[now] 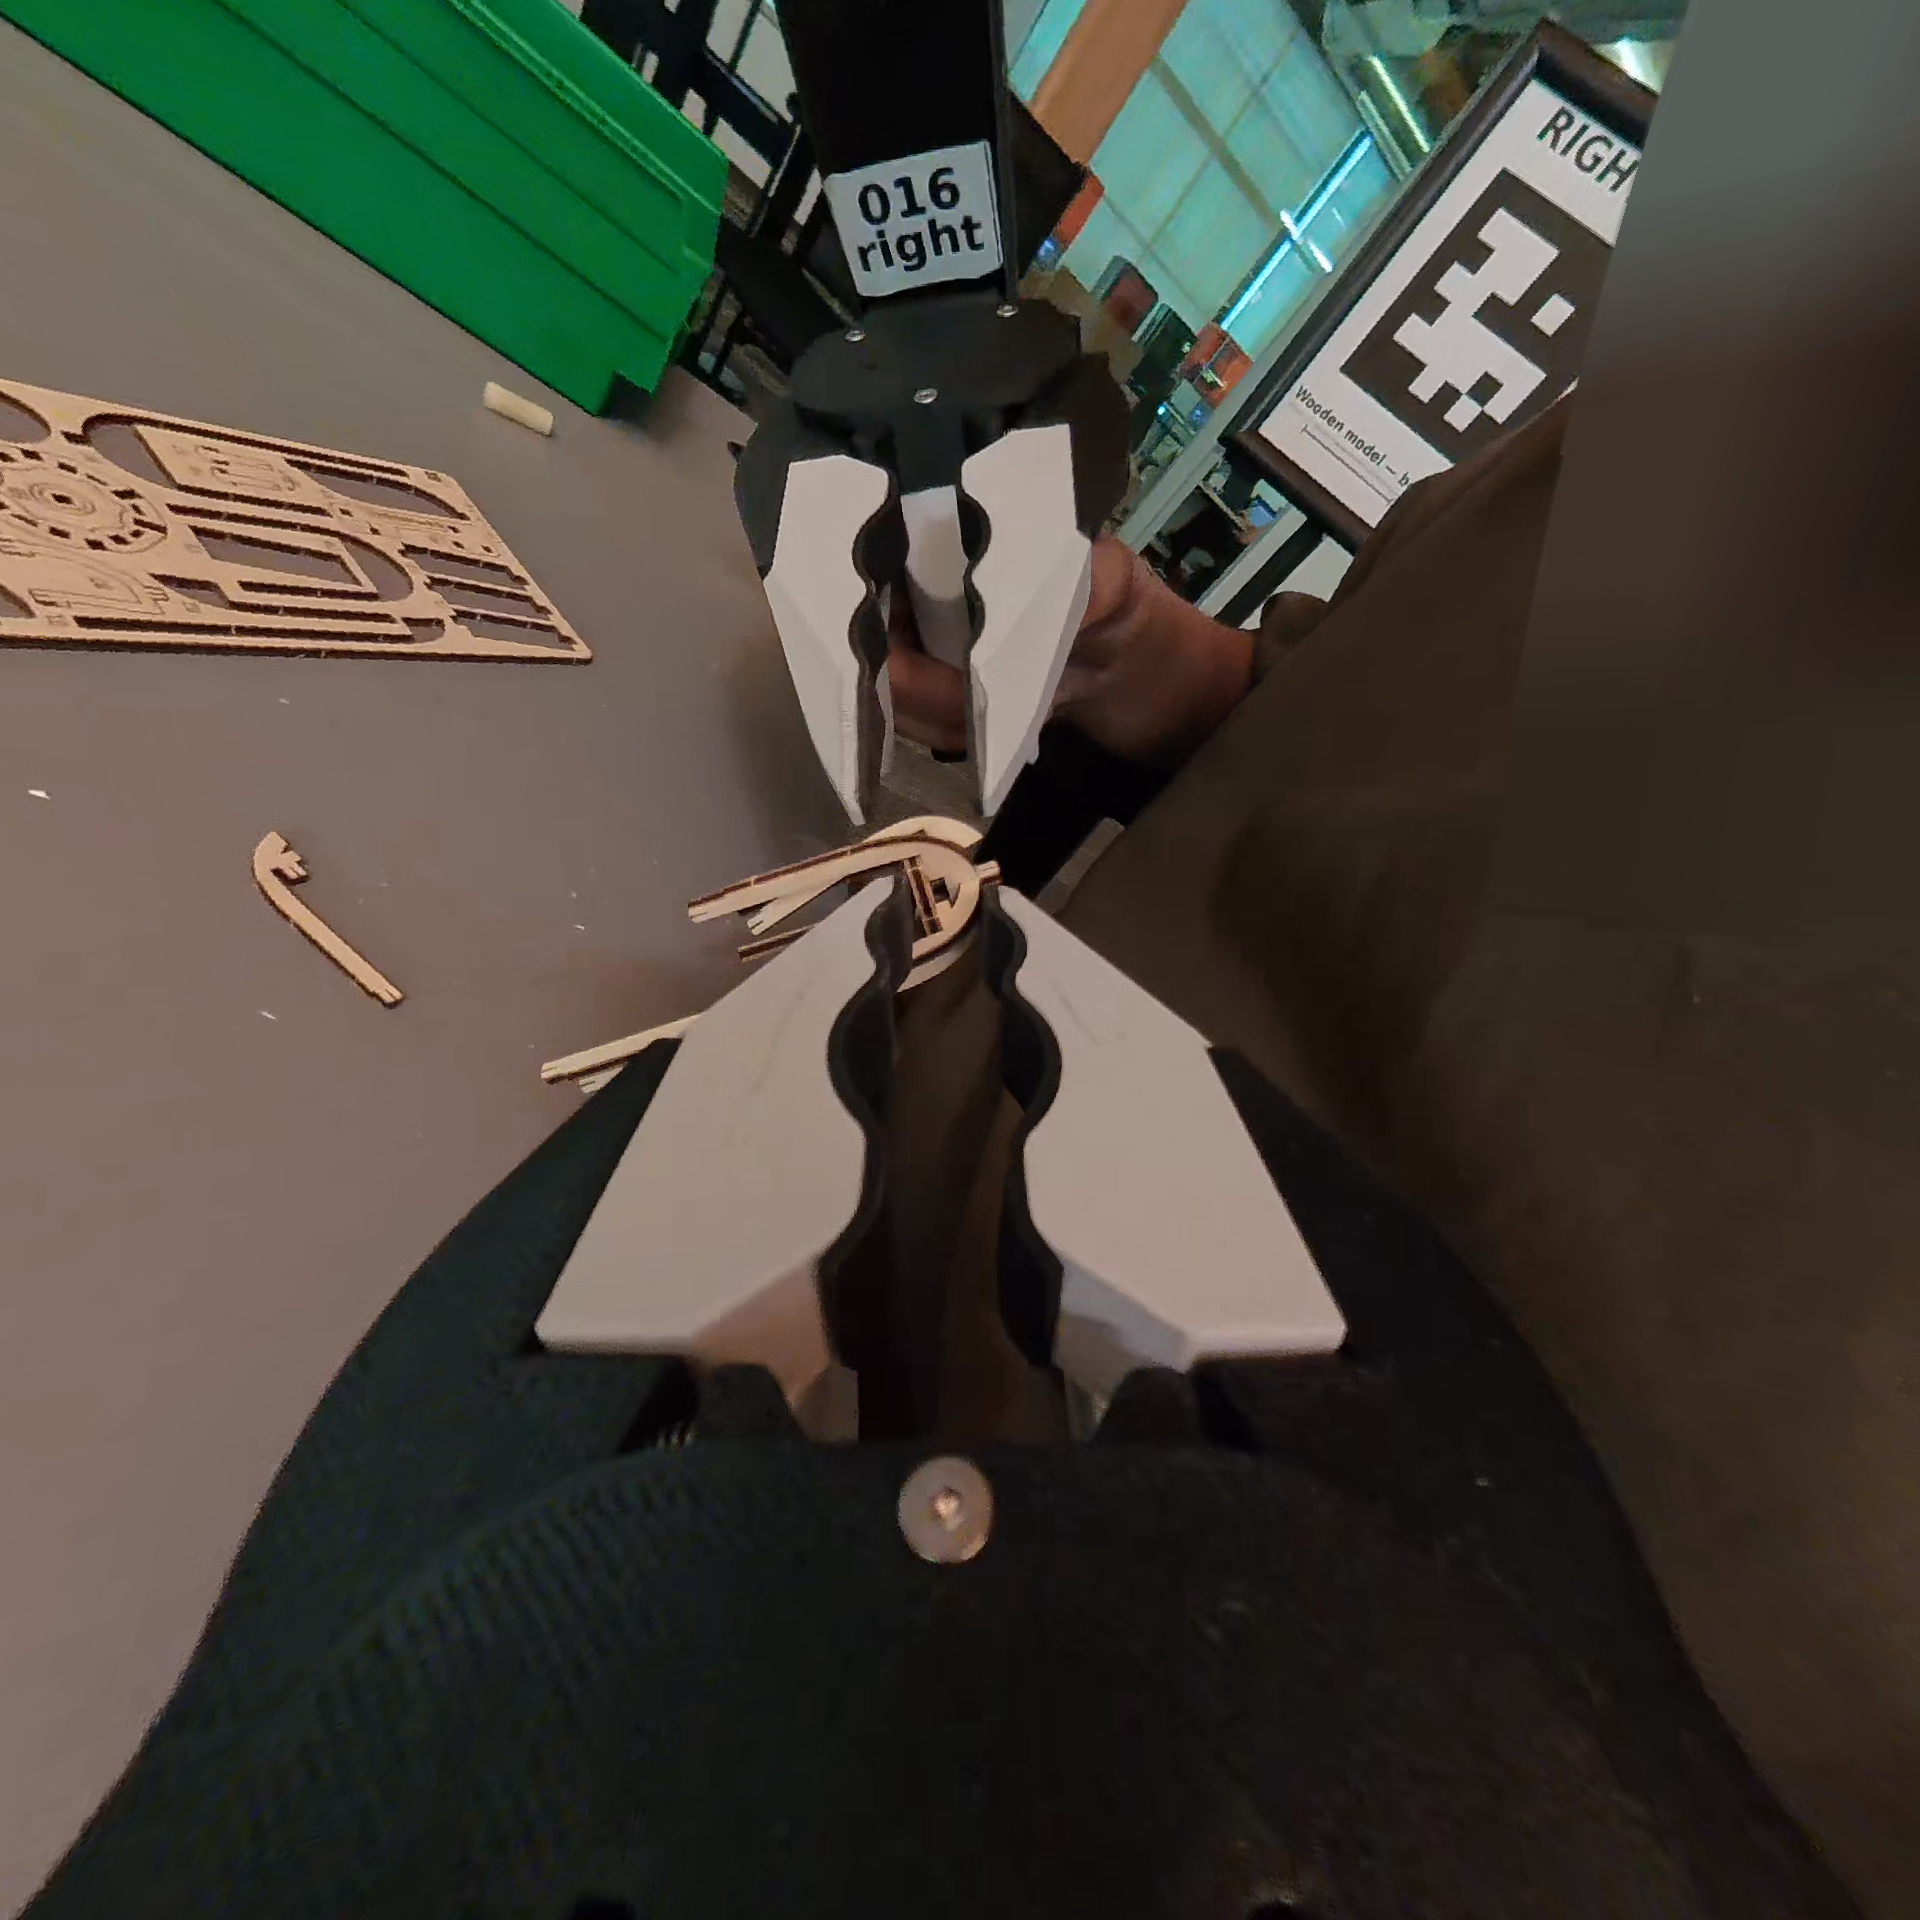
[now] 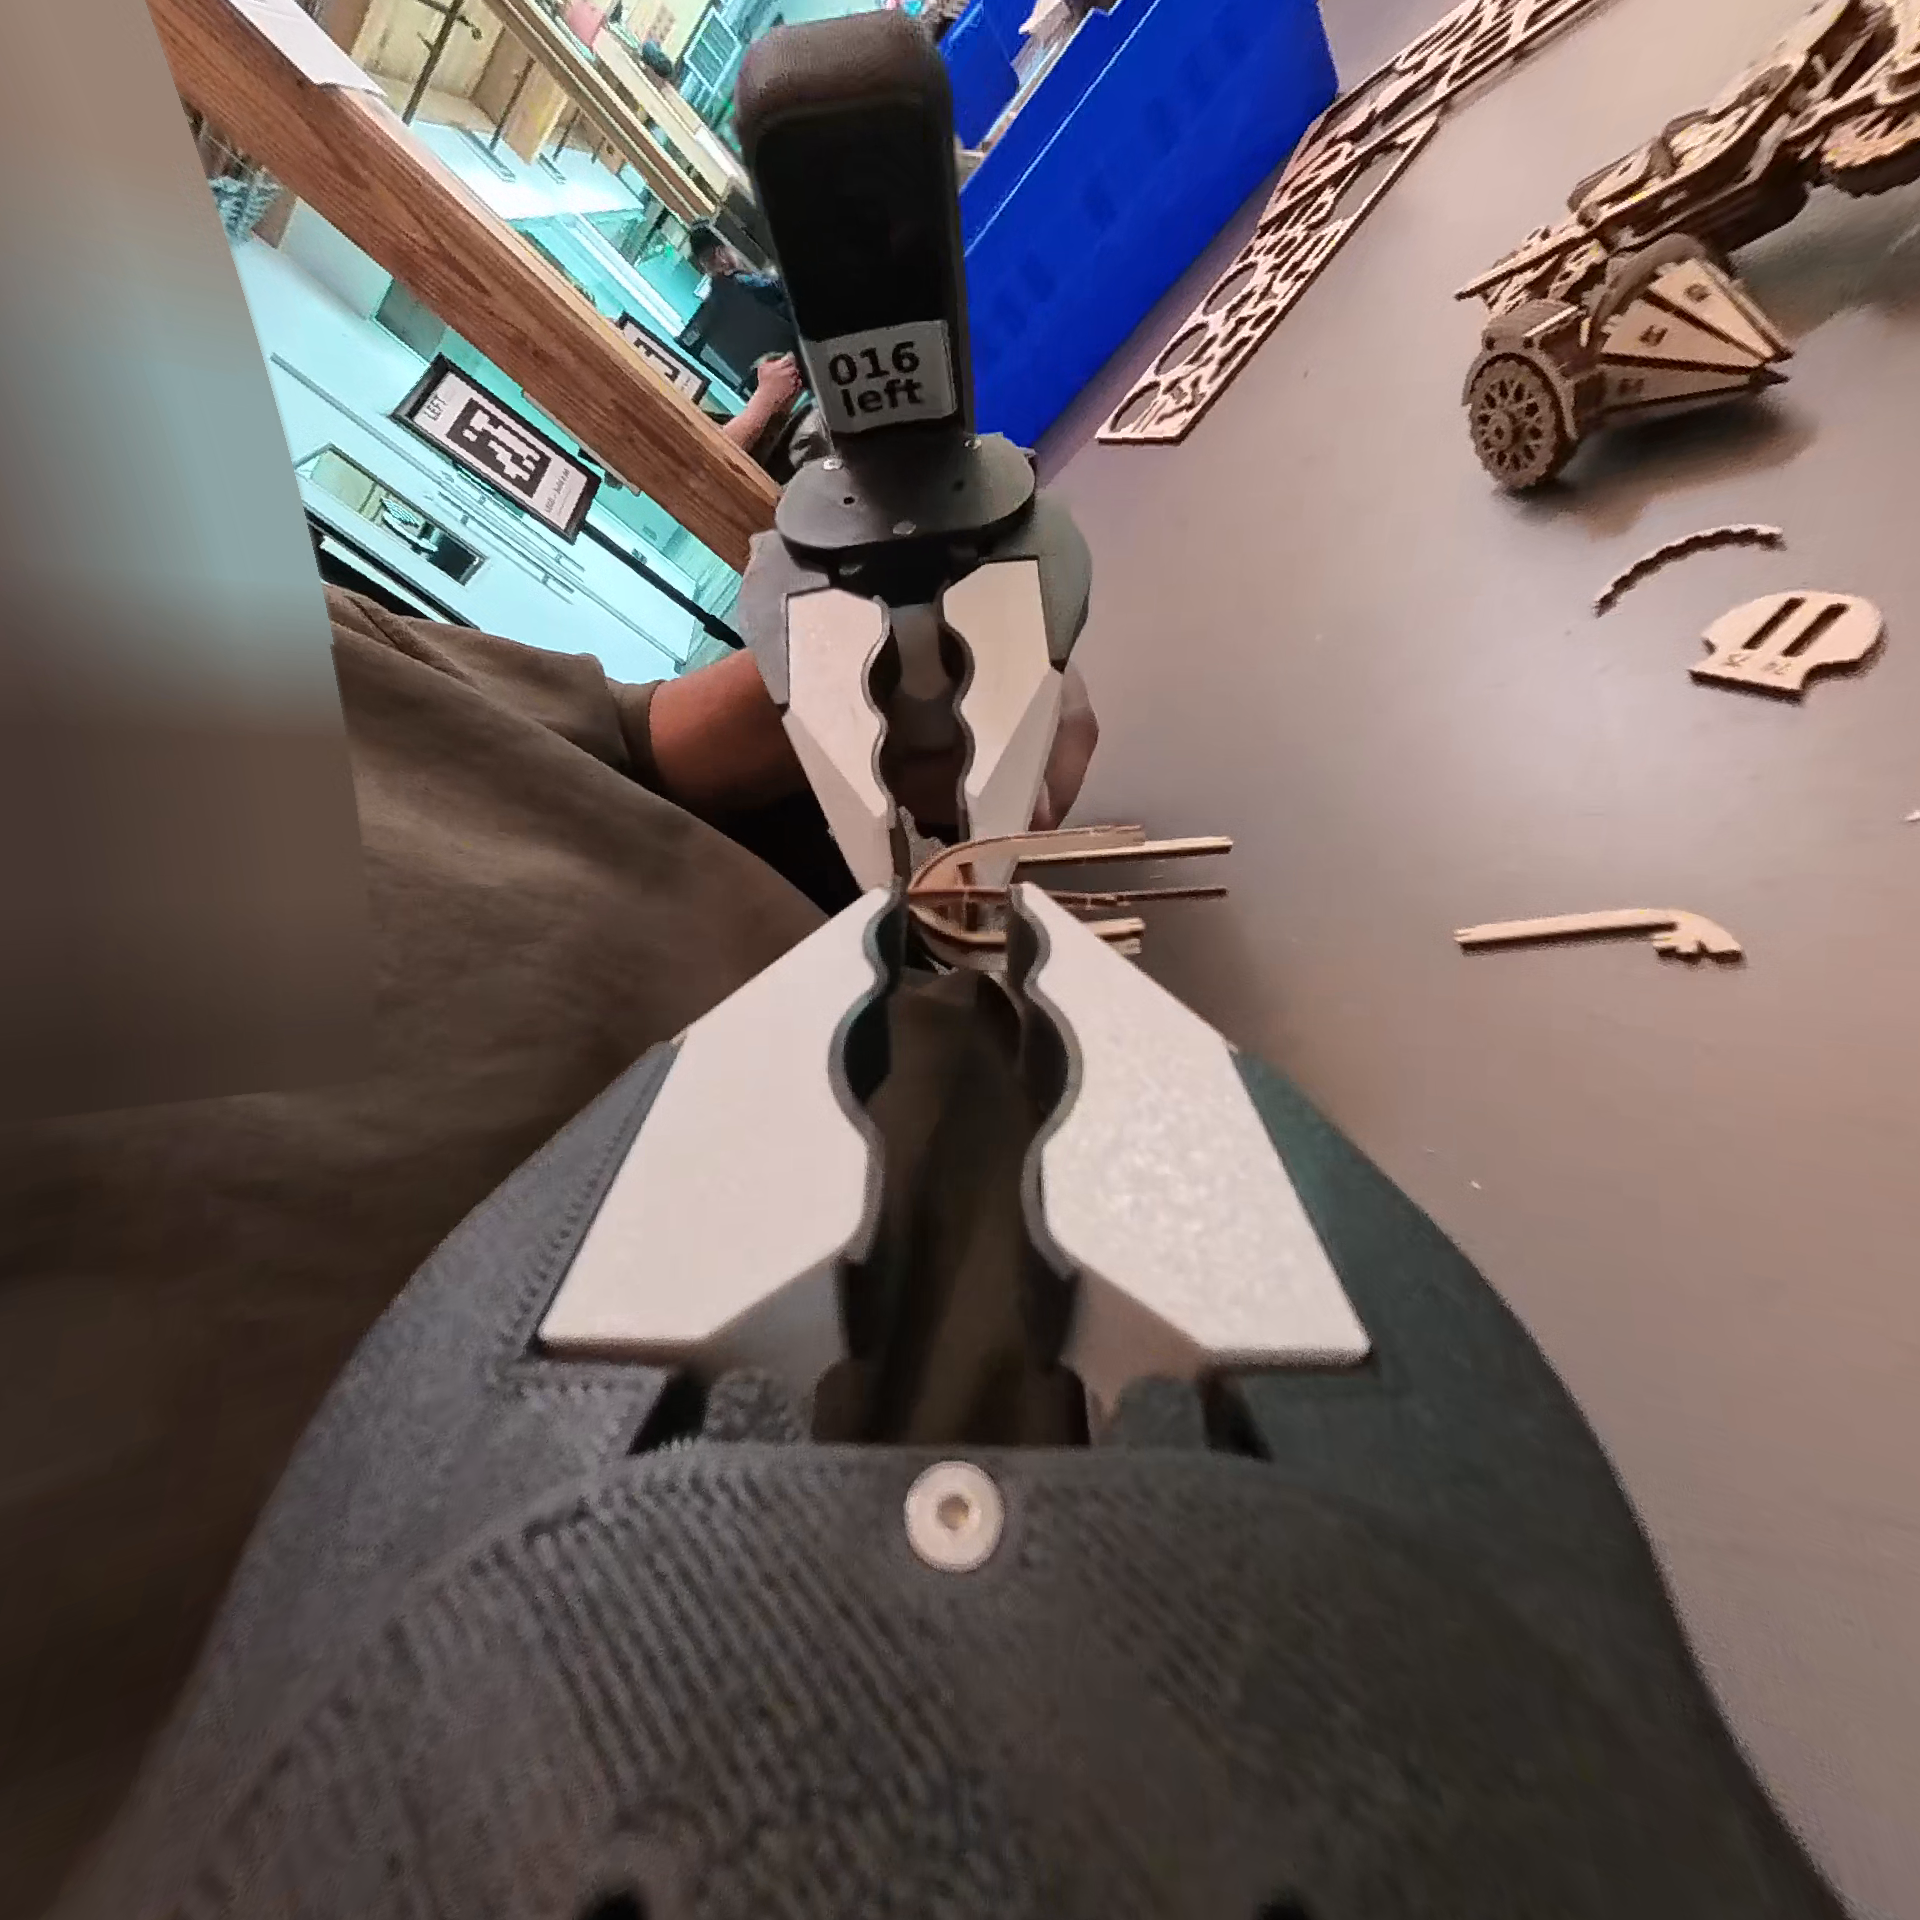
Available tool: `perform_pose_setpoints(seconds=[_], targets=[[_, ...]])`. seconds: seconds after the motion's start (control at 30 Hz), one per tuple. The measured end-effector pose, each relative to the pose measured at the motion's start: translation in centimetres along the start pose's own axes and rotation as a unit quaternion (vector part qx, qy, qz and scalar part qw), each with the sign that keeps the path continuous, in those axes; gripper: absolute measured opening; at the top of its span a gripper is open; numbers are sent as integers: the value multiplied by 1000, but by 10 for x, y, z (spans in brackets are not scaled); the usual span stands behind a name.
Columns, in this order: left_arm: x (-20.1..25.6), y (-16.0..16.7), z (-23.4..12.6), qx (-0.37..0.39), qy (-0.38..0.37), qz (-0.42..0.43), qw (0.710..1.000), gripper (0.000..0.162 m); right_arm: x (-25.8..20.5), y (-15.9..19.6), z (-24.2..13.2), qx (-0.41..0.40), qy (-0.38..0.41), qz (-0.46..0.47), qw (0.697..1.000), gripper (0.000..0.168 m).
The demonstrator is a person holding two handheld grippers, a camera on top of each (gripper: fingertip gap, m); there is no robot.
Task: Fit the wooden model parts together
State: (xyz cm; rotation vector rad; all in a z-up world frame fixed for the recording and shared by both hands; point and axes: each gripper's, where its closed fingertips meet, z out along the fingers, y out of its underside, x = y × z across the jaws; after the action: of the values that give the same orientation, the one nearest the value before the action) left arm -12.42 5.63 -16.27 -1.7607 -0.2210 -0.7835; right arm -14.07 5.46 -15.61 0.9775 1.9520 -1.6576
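**A:** Where is the wooden assembly [image 1: 914,894] now?

**B:** It is lifted above the grey bench [image 1: 312,1143], between the two claws that face each other. The left claw [image 1: 940,925] is nearly closed and it pinches the curved arch end of the piece at its very tips. In the right wrist view the right claw [image 2: 951,914] is also narrowed down on the same curved end [image 2: 961,899], from the opposite side. The straight prongs stick out sideways, free in the air.

**B:** From the left view alone I cannot tell if the right claw [image 1: 920,821] really presses the wood or only touches it; its tips are just over the arch.

**A:** How will it handle, in your opinion?

**B:** I judge it very light, thin plywood, stiff along the flat but easy to snap at the slots and at the thin prongs. The surface looks dry, not slippery, but the contact area is tiny, so it can twist between the tips.

**A:** So where to hold?

**B:** On the thicker arch, flat faces against the pads, not on the prongs. Push straight along the slot, softly. A loose hooked strip [image 1: 322,920] waits on the bench, and the cut-out sheet [image 1: 260,540] lies farther away.
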Motion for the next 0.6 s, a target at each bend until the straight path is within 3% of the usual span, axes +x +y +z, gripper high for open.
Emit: perform_pose_setpoints(seconds=[0.6], targets=[[-5,2,3,-9,-38,40,998,10,3,6,1,-14,-4,30,999,13]])
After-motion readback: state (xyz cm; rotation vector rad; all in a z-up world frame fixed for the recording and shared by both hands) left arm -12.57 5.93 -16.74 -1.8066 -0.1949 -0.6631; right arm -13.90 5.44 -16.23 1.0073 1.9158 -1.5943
